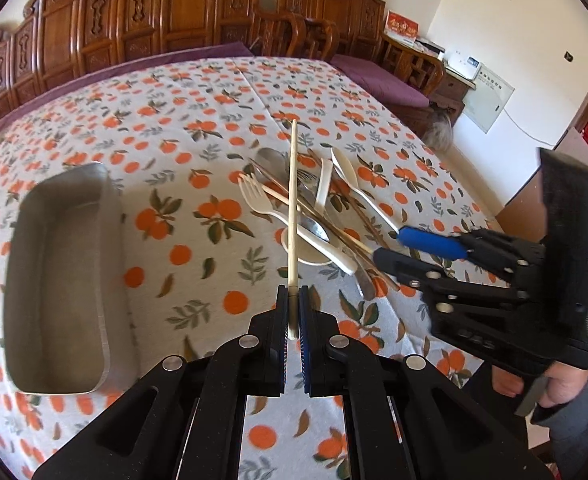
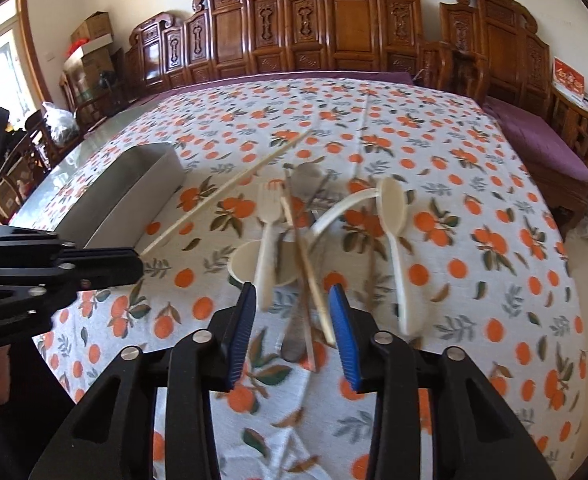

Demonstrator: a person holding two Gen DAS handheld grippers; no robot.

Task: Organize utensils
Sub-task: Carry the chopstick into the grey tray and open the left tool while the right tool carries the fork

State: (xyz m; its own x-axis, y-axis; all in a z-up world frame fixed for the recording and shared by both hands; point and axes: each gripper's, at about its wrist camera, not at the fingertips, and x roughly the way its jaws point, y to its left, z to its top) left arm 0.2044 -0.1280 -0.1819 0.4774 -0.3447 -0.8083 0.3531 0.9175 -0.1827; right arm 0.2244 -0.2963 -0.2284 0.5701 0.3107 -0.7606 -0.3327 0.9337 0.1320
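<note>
My left gripper [image 1: 293,292] is shut on a pale wooden chopstick [image 1: 292,208] that points forward above the table; the chopstick also shows in the right wrist view [image 2: 230,186]. A pile of utensils [image 1: 314,208] lies ahead: a cream fork [image 2: 268,232], cream spoons [image 2: 394,216], a metal spoon, brown chopsticks [image 2: 306,256] and a small cream dish [image 2: 246,264]. My right gripper [image 2: 292,300] is open, its blue pads either side of the pile's near ends. It shows in the left wrist view [image 1: 390,246] at the pile's right.
An empty metal tray [image 1: 60,284] sits left of the pile; it also shows in the right wrist view [image 2: 134,196]. The table wears an orange-print cloth [image 1: 182,128]. Carved wooden chairs [image 2: 334,24] line the far side, with a purple-cushioned bench [image 2: 534,140] at right.
</note>
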